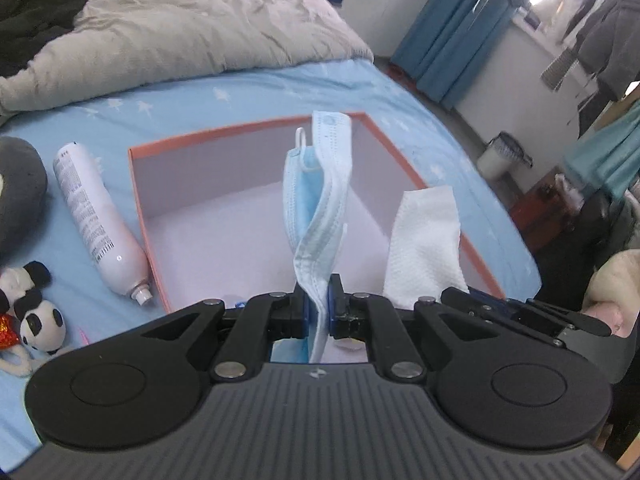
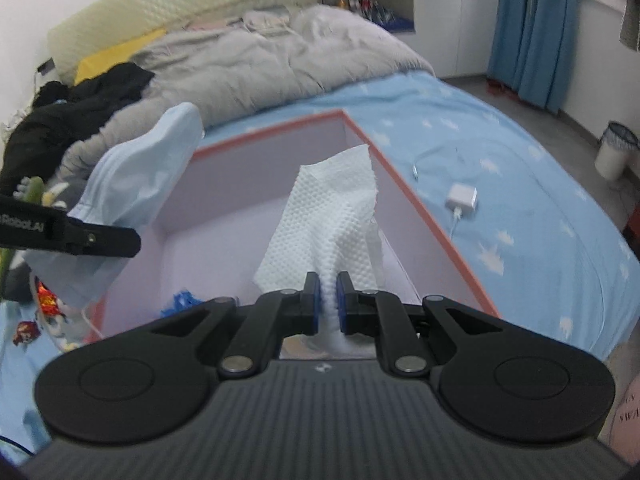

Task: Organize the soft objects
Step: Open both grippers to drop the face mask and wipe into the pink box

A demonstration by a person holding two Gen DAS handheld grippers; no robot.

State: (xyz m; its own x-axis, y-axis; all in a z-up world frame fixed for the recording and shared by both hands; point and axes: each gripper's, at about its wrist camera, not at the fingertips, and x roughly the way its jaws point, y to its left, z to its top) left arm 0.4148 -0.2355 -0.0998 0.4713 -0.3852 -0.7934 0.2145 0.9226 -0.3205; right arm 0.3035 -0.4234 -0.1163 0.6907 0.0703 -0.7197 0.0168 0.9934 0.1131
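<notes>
Bedroom clutter frames the job: a bed [image 1: 248, 92] in a starred blue sheet, a grey duvet [image 1: 168, 28] heaped at its head, and an open box [image 1: 256, 208] with an orange rim lying on the sheet as the likely bin for soft things; its floor looks almost bare, save a small blue scrap [image 2: 182, 300] near the front wall that I cannot identify through the blur, so little seems sorted yet; both loads hang over the box and wait only for release; the left gripper [image 1: 318, 308] is clenched on a blue mask [image 1: 316, 200], which stands up from the jaws above the box middle; the right gripper [image 2: 328, 300] is clamped on a white tissue [image 2: 332, 216], above the box's right half; still outside on the left lie a white spray can [image 1: 92, 216], touching the box's left wall and hardly soft, and a panda toy [image 1: 40, 324] near the corner; a charger [image 2: 462, 197] with its cable lies on the sheet, right of the box; room is fair: the box mouth is wide and the walls low, but the two grippers sit close side by side, so each should drop straight down, clear of the rim and of the other.
</notes>
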